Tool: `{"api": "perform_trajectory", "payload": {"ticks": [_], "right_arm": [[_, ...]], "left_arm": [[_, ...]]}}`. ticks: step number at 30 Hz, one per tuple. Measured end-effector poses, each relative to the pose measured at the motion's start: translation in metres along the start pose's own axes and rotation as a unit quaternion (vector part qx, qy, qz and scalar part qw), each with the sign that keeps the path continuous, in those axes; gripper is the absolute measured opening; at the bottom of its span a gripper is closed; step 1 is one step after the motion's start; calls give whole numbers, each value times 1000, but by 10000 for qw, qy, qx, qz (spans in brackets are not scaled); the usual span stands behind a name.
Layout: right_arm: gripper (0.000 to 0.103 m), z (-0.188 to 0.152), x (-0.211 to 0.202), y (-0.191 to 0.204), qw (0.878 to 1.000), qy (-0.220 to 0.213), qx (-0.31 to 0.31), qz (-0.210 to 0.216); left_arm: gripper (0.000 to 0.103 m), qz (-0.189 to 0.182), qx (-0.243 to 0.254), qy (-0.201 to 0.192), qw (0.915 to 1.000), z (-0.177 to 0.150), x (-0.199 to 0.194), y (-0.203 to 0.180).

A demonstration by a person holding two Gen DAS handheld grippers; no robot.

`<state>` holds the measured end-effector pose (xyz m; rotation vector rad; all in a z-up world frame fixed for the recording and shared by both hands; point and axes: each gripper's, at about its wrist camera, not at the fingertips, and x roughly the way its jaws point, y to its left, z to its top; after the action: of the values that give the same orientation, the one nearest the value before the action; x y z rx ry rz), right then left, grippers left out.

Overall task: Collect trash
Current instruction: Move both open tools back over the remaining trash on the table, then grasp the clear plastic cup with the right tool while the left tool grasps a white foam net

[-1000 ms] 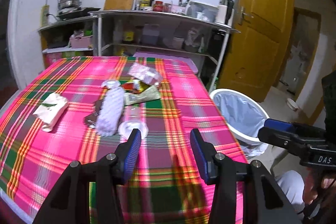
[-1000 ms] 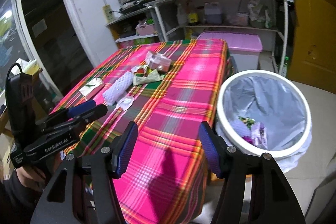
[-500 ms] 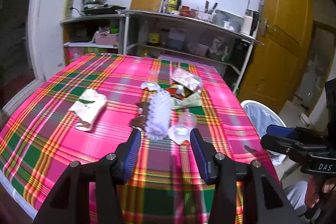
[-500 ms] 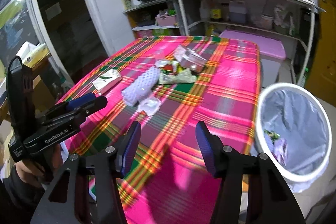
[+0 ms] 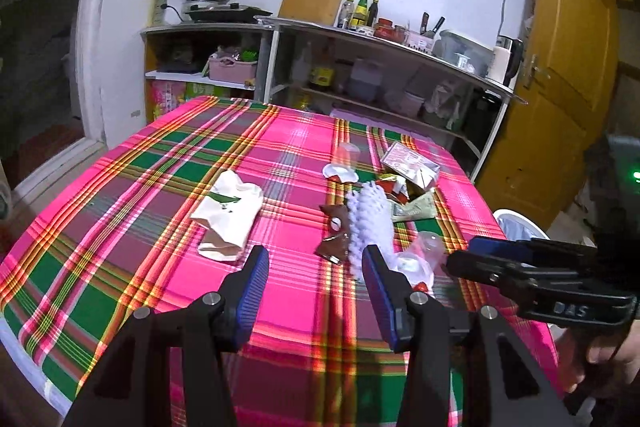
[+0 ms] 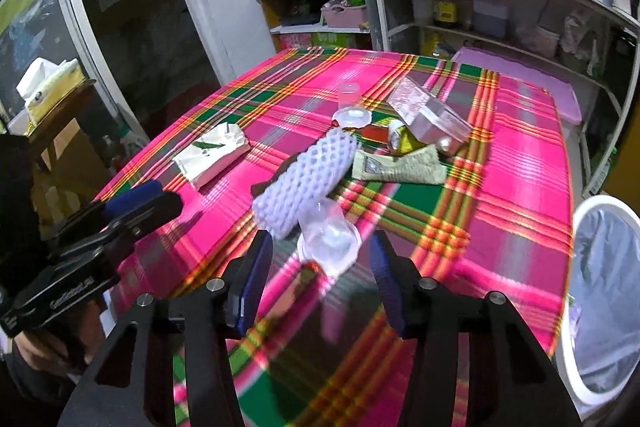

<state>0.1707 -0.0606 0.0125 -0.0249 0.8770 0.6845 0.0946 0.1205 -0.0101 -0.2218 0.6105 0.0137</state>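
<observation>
Trash pile, mid-bench: white foam net sleeve (image 6: 306,177), clear plastic cup (image 6: 329,239) on its side, wrappers. Right gripper (image 6: 320,263) jaws have just been closing, still apart, cup just ahead, untouched. Left gripper (image 5: 314,279) jaws wide, empty. Trash bin (image 6: 600,291) beside bench.

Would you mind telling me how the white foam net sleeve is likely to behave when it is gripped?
The white foam net sleeve looks like open mesh, so it probably squashes and weighs little. Being tube-shaped and lying on its side, it may roll if nudged.
</observation>
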Motion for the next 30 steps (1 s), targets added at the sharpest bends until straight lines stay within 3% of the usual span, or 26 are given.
{"api": "perform_trajectory", "payload": {"ticks": [6, 19, 26, 30], "right_arm": [[29, 8, 21, 1, 9999, 159, -30, -19], [29, -3, -25, -28, 9994, -173, 291, -102], [29, -14, -42, -51, 9980, -234, 541, -218], [29, -18, -47, -60, 9973, -257, 647, -236]], "left_arm": [[48, -133, 26, 40, 9999, 1, 7, 0], [48, -631, 385, 313, 9968, 6, 39, -39], [48, -390, 612, 688, 9950, 9, 72, -58], [38, -320, 520, 988, 9932, 9, 88, -58]]}}
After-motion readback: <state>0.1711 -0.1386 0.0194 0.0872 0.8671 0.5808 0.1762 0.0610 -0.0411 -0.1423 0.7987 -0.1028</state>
